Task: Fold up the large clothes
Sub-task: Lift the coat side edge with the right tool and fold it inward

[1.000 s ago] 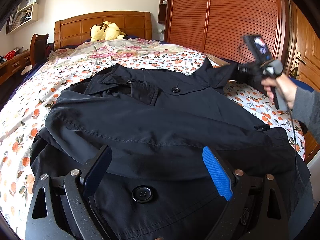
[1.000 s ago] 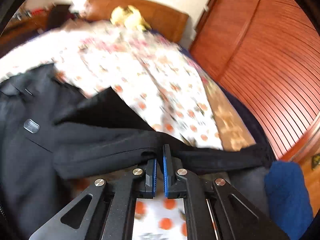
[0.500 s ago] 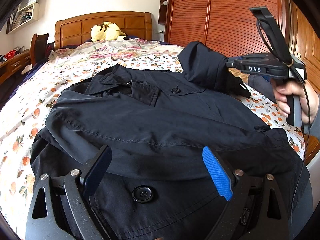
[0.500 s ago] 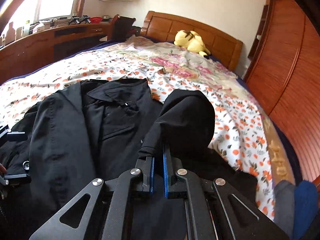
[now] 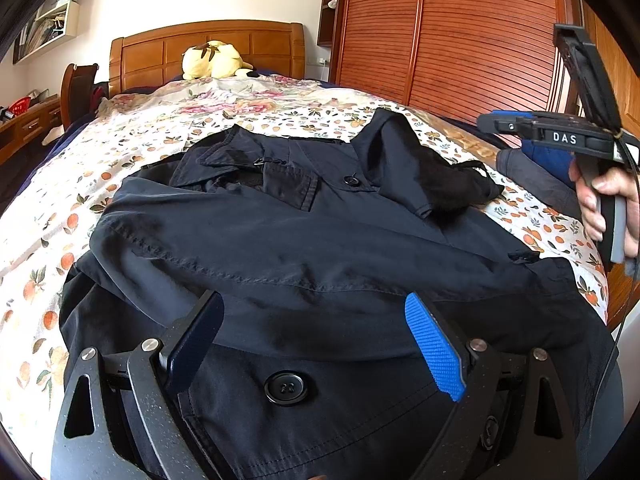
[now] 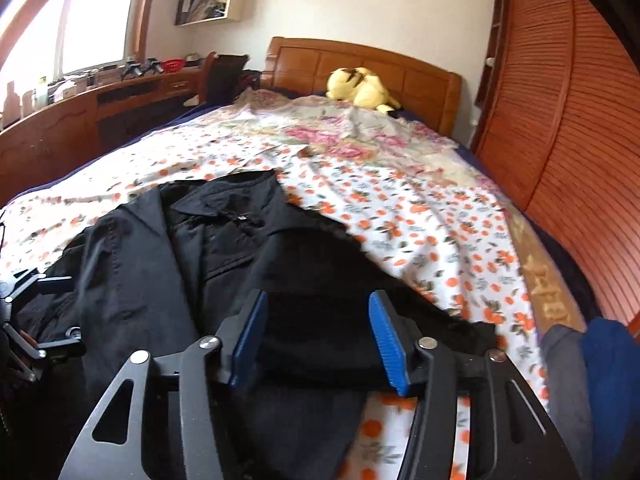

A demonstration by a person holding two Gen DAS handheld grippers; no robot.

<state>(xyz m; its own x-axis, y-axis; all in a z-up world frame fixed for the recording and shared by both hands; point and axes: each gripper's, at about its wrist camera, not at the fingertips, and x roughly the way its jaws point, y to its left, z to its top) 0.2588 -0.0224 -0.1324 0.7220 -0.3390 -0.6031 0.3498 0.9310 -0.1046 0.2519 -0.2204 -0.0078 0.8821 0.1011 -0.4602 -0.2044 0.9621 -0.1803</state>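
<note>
A dark navy jacket point(image 5: 300, 248) lies front up on the flower-print bed sheet point(image 5: 60, 216), collar toward the headboard. Its right sleeve point(image 5: 420, 176) is folded back and rests across the chest. My left gripper point(image 5: 312, 308) hovers open over the hem near a large button point(image 5: 286, 388), gripping nothing. In the right wrist view my right gripper point(image 6: 318, 300) is opening; the sleeve point(image 6: 320, 264) lies loose beyond and under its blue pads point(image 6: 386, 336), which do not press on it. A hand holds the right gripper point(image 5: 492, 122) at the bed's right side.
A yellow plush toy point(image 5: 212, 60) sits by the wooden headboard point(image 5: 208, 44). Slatted wardrobe doors point(image 5: 460, 40) run close along the bed's right. A desk point(image 6: 80, 120) and a chair point(image 6: 224, 76) stand on the left. Blue and grey clothes point(image 6: 592, 380) lie at the right edge.
The right gripper swung the sleeve up and over onto the jacket, then opened and let it drop; the sleeve now lies flat. The left gripper stayed put.
</note>
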